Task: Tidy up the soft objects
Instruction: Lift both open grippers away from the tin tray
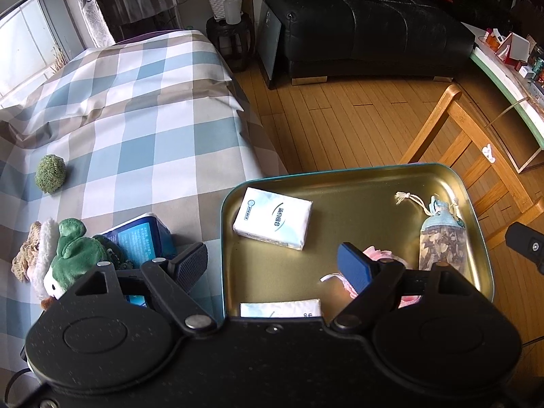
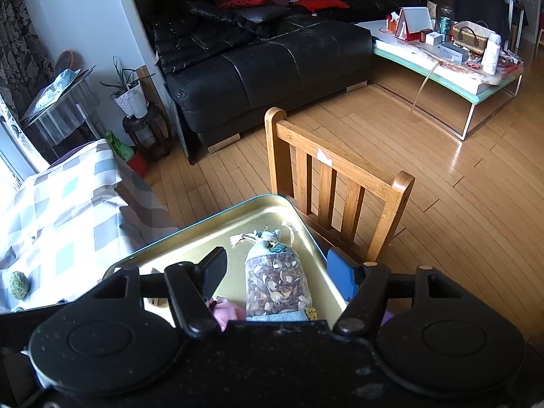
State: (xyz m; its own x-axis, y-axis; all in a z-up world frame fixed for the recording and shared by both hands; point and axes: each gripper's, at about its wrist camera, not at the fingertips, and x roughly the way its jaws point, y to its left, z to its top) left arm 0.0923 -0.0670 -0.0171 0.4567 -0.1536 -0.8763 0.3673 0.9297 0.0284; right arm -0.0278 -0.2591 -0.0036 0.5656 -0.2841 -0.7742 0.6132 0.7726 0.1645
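Nearest, the left hand-held gripper [image 1: 273, 265] hangs wide open with nothing held, straddling the tin tray's [image 1: 357, 178] left rim. Beside it, the right hand-held gripper [image 2: 277, 273] stands apart around the sachet of dried leaves [image 2: 275, 280] without pressing it. Further in the tray lies a tissue pack [image 1: 273, 218]. Beyond, on the checked cloth [image 1: 142, 129], sit a green plush toy [image 1: 68, 255] and a green ball [image 1: 50, 173].

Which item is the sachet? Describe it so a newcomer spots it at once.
Find the gold metal tray beside the checked cloth. The sachet lies by its right edge, near the wooden chair. Unlike the white tissue pack, it is a drawstring pouch with a clear front showing dried brown flakes.
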